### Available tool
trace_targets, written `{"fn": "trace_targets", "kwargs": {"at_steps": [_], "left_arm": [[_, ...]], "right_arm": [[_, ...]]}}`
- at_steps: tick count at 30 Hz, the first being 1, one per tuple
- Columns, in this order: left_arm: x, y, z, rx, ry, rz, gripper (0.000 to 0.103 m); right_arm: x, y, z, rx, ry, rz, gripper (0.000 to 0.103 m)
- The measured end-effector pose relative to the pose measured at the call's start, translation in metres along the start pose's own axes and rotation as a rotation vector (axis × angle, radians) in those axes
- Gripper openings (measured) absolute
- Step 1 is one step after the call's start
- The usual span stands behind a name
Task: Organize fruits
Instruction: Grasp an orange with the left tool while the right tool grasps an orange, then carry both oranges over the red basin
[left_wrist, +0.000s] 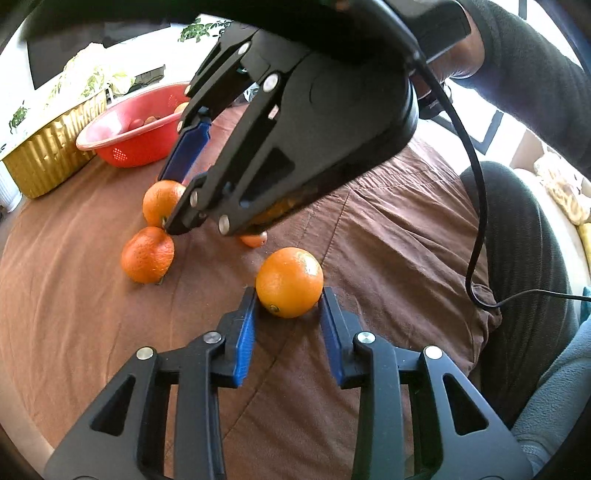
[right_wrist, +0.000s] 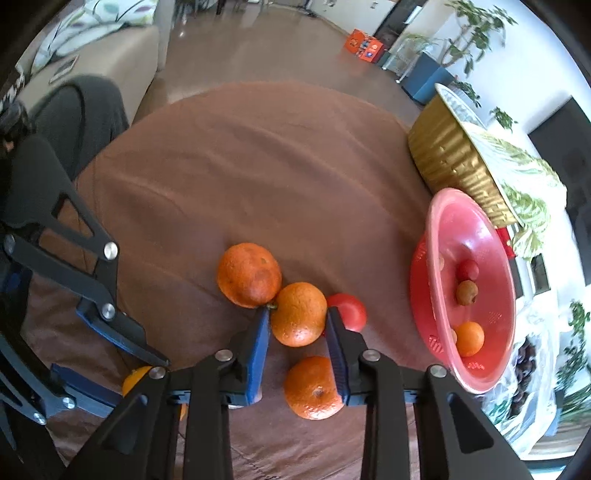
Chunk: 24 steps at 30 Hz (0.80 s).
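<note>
Several oranges lie on the brown cloth (left_wrist: 92, 332). My left gripper (left_wrist: 289, 302) has its blue pads on both sides of one orange (left_wrist: 289, 282), closed on it. My right gripper (right_wrist: 298, 321) has its pads against another orange (right_wrist: 298, 314), which also shows in the left wrist view (left_wrist: 160, 201). A darker orange (right_wrist: 248, 275) touches that one on the left, a red tomato (right_wrist: 349, 311) sits to its right, and a further orange (right_wrist: 312, 387) lies below the jaws. A red bowl (right_wrist: 476, 229) at the right holds several small fruits.
A gold foil tray (right_wrist: 450, 162) with leafy greens stands behind the red bowl. A plastic bag with dark fruit (right_wrist: 524, 373) lies right of the bowl. The person's dark-clad leg (left_wrist: 524, 240) and a black cable (left_wrist: 476, 206) are at the cloth's right edge.
</note>
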<state>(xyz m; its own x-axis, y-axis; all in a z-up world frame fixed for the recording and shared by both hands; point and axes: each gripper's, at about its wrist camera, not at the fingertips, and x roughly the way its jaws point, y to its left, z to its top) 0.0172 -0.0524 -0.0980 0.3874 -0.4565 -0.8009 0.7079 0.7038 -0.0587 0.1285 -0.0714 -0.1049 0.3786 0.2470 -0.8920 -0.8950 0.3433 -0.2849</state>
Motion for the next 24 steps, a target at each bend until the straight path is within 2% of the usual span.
{"fn": "trace_targets", "kwargs": {"at_steps": [9,24], "left_arm": [[-0.003,-0.002,-0.003,0.005,-0.002,-0.005,0.03],[-0.01,-0.007,-0.002,0.006,-0.014,-0.009,0.028]], "right_arm": [[-0.023,-0.029,-0.016,0.14,-0.09,0.057,0.033],[-0.044,-0.043,-0.039,0.24,-0.161,0.032,0.033]]}}
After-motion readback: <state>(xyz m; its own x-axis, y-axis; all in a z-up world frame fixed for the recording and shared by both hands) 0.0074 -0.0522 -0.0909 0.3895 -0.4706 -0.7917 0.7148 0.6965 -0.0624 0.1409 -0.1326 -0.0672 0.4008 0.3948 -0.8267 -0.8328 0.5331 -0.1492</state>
